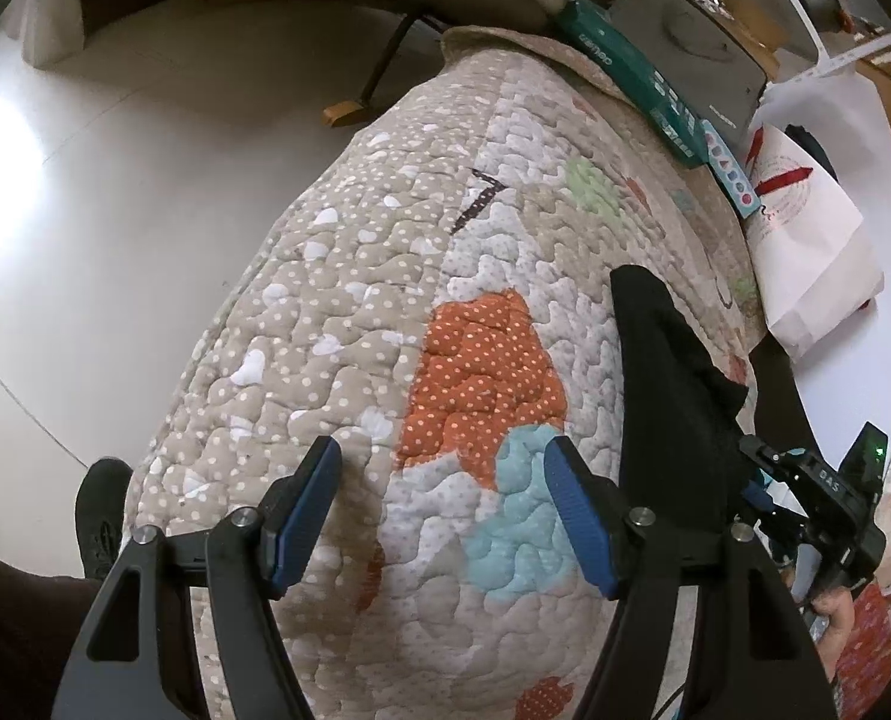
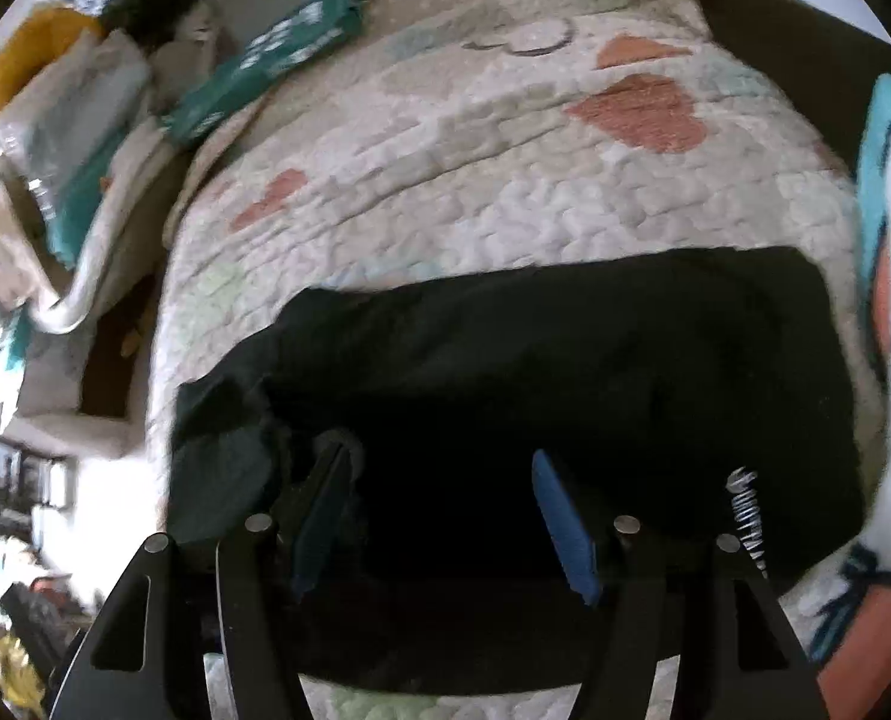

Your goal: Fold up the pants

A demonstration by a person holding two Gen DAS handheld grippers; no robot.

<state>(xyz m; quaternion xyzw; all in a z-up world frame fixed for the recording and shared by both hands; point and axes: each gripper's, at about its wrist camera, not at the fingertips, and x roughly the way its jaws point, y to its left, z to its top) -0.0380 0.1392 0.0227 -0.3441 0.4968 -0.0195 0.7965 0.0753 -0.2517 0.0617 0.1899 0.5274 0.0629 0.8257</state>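
So the black pants (image 2: 535, 372) are lying on a quilt (image 1: 349, 312), one of those padded patchwork ones with polka dots and orange and teal patches, spread over what looks like a bench or a bed, can't really tell which. From the right wrist camera the pants look like a wide dark block stretched across the near part of the quilt, with a rumpled bit of fabric bunched up at the left end.

The right gripper (image 2: 439, 516) is spread wide right over the pants, blue pads showing, nothing pinched between them. Its left finger sits right by that rumpled bit, though the picture's too blurry to say if it's touching.

The left gripper (image 1: 445, 516) is also wide open, hanging over the bare quilt above the orange and teal patches, holding nothing. In its view the pants show up as a black shape off to its right, near the right edge of the quilt, with the other gripper just beyond them.

At the far edge of the quilt there's a green box (image 1: 631, 84) and a dark grey case (image 1: 685, 36) next to it, plus a white paper bag (image 1: 805, 240) with red print by the far right corner. A black shoe (image 1: 100, 510) is on the white floor (image 1: 115, 180) off the left edge.
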